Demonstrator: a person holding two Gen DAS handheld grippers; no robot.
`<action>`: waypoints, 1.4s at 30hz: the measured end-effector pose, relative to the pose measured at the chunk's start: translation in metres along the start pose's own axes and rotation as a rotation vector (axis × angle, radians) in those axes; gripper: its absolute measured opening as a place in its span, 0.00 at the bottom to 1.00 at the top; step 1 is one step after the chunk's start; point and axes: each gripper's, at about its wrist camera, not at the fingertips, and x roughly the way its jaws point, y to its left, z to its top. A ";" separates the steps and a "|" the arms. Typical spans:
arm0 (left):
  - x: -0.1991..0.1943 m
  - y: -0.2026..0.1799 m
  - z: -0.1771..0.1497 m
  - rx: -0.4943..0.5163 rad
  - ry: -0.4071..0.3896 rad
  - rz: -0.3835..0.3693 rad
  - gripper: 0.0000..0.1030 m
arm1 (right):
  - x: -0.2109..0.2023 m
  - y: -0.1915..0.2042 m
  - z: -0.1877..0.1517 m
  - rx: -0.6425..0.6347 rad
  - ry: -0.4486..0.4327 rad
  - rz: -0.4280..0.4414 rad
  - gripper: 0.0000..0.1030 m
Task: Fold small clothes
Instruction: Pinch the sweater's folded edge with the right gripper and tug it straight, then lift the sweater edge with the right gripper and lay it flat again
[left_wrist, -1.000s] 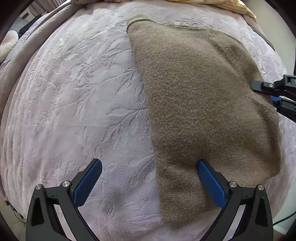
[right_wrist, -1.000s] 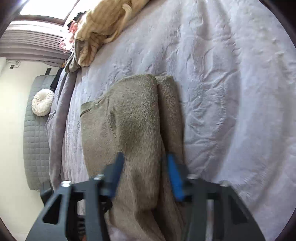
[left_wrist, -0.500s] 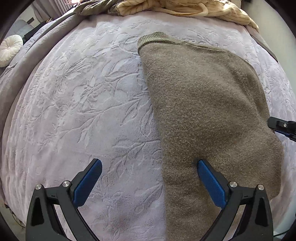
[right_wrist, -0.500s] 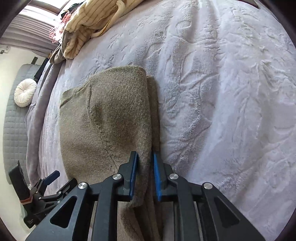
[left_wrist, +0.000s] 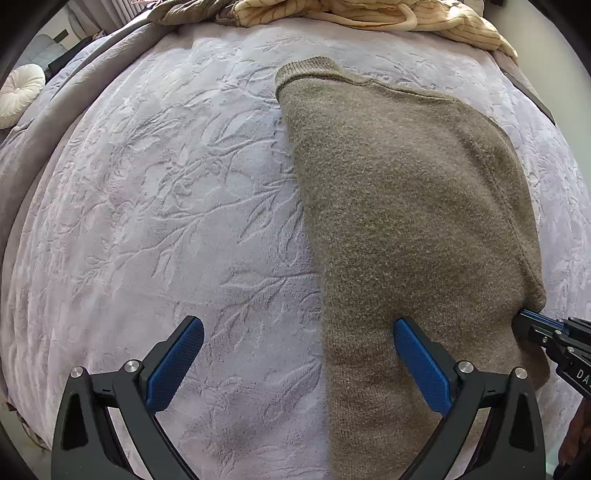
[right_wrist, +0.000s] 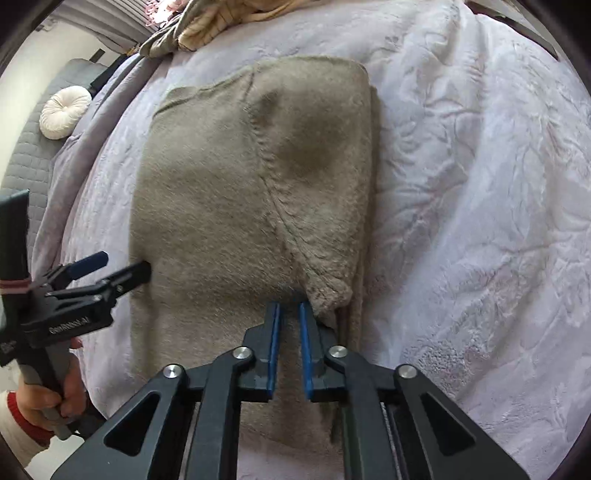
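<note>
A brown knit sweater (left_wrist: 399, 206) lies partly folded on a lilac bedspread (left_wrist: 166, 206); it also shows in the right wrist view (right_wrist: 229, 192), with a sleeve laid over its right side. My left gripper (left_wrist: 297, 354) is wide open, its right finger over the sweater's near edge, its left finger over bare bedspread. My right gripper (right_wrist: 289, 314) is nearly shut and holds nothing, its tips just short of the folded sleeve's cuff (right_wrist: 328, 291). It appears at the right edge of the left wrist view (left_wrist: 532, 325).
A heap of cream striped and olive clothes (left_wrist: 369, 14) lies at the far edge of the bed. A round white cushion (right_wrist: 64, 110) rests on a grey quilted surface to the left. The embossed bedspread (right_wrist: 480, 184) spreads wide on the sweater's right.
My right gripper let go of the sleeve, closed to a narrow gap and drew back toward the near edge. My left gripper stayed open and pulled back a little.
</note>
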 end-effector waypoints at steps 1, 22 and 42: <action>0.000 -0.001 0.000 0.000 0.000 0.000 1.00 | -0.002 -0.003 -0.003 -0.001 -0.003 -0.001 0.01; 0.000 -0.004 -0.009 0.024 0.071 -0.042 1.00 | -0.048 -0.044 -0.023 0.151 -0.025 0.031 0.08; 0.036 0.023 0.028 -0.008 0.215 -0.481 1.00 | -0.009 -0.073 0.041 0.177 0.029 0.301 0.51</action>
